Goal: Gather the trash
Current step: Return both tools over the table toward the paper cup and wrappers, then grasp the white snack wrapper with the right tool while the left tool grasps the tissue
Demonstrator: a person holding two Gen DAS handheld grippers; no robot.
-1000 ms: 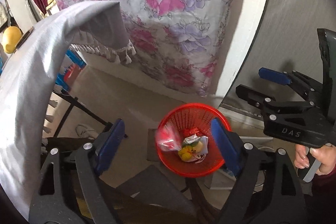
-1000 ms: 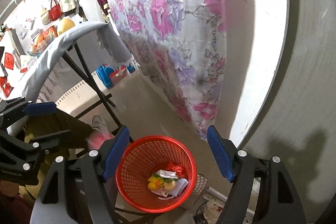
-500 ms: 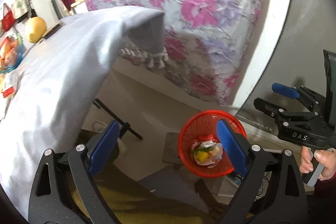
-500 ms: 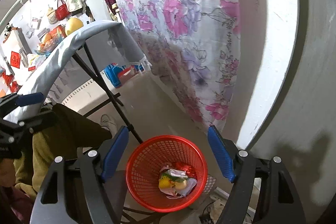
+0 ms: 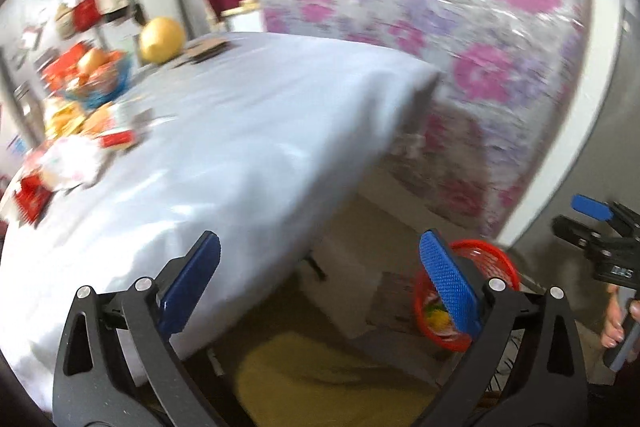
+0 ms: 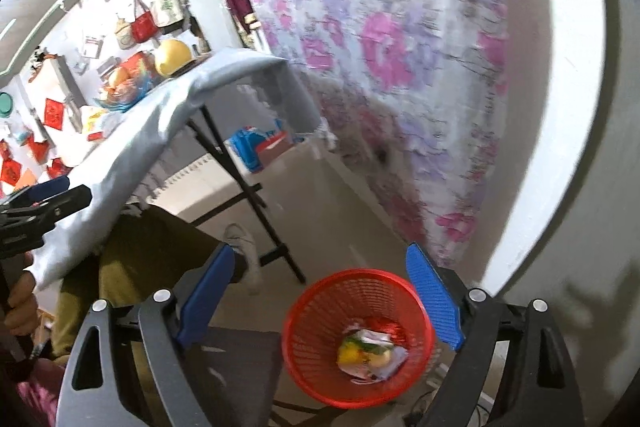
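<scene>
- The left tongs (image 5: 320, 279) have swung away from the red basket (image 6: 360, 339) and now face the desk (image 5: 240, 147) under its grey cloth; a second ago the basket sat squarely between their blue pads, now it only peeks out behind the right-hand pad.
- Their jaws have just been opening and stand spread wide, with nothing between them.
- The right tongs (image 6: 320, 291) hang over the basket on the floor, beside the flowered curtain (image 6: 380, 47). Their jaws have also just been opening; nothing is gripped, and the basket merely shows through the gap.
- The trash already collected (image 6: 370, 351), a yellow-and-white crumple with something red, lies at the bottom of the basket.
- More litter, it seems, waits on the desk: blurred red and white wrappers (image 5: 60, 163) near its far left edge, in front of a blue bowl of fruit (image 5: 92, 75) and a yellow ball (image 5: 162, 41).
- My guess: one drop is done, and the left hand is off for the next piece.
</scene>
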